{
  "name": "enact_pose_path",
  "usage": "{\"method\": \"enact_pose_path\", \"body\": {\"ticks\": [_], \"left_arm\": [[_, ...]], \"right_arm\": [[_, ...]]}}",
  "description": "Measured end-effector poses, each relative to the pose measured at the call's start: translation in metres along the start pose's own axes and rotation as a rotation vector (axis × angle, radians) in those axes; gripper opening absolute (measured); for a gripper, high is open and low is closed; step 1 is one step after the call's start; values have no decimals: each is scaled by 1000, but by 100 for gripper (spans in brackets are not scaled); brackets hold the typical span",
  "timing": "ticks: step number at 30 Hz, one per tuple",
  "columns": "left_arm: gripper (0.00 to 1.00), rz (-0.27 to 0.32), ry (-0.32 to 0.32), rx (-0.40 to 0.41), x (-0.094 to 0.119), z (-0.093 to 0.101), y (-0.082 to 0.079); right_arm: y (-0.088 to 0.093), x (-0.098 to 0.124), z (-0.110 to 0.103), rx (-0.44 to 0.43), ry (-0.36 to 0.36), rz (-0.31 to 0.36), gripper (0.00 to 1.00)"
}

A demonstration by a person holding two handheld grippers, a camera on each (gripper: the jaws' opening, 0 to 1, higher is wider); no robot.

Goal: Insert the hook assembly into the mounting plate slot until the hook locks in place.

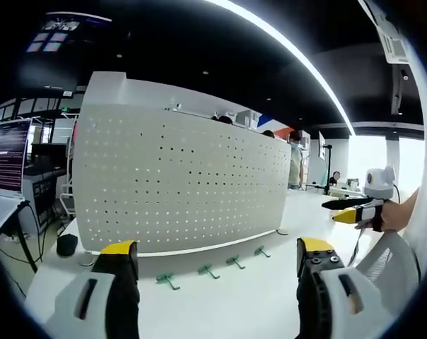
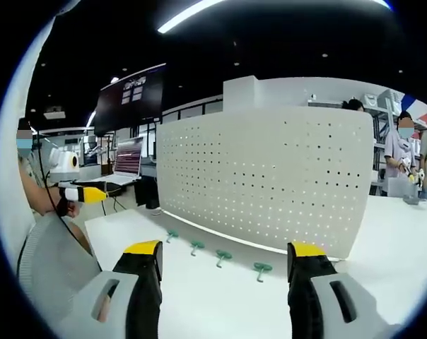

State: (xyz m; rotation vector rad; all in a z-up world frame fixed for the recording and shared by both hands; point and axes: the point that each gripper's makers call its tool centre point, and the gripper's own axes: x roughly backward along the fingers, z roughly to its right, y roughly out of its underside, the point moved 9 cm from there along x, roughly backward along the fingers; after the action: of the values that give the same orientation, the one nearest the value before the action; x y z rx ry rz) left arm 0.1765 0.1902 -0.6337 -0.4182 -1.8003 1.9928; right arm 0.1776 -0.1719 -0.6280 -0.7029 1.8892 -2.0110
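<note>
White table [image 1: 256, 296] (pegboard [image 1: 178, 183] upright)

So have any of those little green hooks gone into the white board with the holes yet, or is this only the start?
Only the start, it seems. Nothing looks done: all four green hooks lie on the table in front of the pegboard, which carries none. Nothing is in hand either: the left hand-held gripper and the right hand-held gripper both stand open and empty. Left to do: picking up a hook and inserting it until it locks.
</note>
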Motion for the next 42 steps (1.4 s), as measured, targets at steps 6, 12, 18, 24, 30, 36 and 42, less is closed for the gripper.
{"method": "enact_pose_path", "body": {"ticks": [6, 12, 18, 24, 30, 36, 42], "left_arm": [[93, -5, -6, -28, 1, 1, -1], [93, -29, -13, -42, 1, -1, -2], [94, -66, -5, -96, 0, -3, 2], [94, -78, -16, -75, 1, -12, 3], [93, -105, -10, -77, -4, -16, 3], [93, -118, -3, -80, -10, -19, 2], [91, -131, -2, -73, -14, -24, 3]], "right_arm": [[-1, -1, -3, 21, -9, -12, 70], [-5, -2, -3, 26, -12, -10, 68], [-5, -5, -5, 40, -26, -29, 70], [-11, -12, -1, 37, -23, -20, 70], [-13, -21, 0, 22, -19, -25, 67], [-11, -30, -2, 16, -31, -38, 67], [-12, -33, -1, 17, -34, -47, 67]]}}
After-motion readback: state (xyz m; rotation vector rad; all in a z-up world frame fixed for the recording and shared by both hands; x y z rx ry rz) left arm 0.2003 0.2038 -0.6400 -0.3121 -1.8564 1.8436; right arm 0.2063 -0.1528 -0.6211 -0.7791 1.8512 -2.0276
